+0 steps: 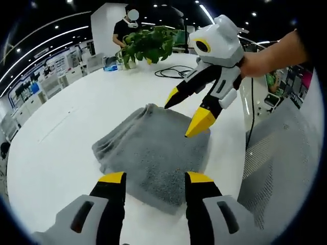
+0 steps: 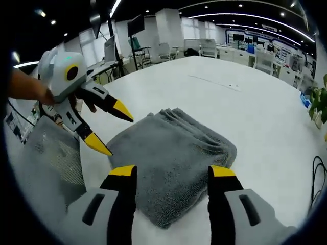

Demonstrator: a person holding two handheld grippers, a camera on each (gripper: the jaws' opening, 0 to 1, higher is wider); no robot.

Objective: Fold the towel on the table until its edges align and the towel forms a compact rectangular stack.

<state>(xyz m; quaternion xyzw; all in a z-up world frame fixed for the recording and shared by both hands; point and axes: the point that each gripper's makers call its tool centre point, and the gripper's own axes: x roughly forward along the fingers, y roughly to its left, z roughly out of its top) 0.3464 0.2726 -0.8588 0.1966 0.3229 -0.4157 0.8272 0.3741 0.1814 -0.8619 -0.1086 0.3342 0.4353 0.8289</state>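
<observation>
The grey terry-cloth towel (image 1: 153, 155) lies folded into a thick, roughly rectangular stack on the round white table (image 1: 56, 138), close to the table's edge where a grey mesh chair back (image 1: 276, 168) stands. It rests free, gripped by nothing, which suggests the folding is largely done and both tools have let go to check it.

The left gripper (image 1: 155, 179), white with yellow-tipped black jaws, hovers over one end of the stack with its jaws spread wide and empty. The right gripper (image 1: 186, 113) hangs above the opposite end, jaws also parted and empty.

The towel's long axis seems to run from one gripper toward the other. Its layered edges (image 2: 191, 125) fan along one side, not quite flush. A green potted plant (image 1: 148, 46) and a black cable (image 1: 173, 71) sit well apart, near the far edge.
</observation>
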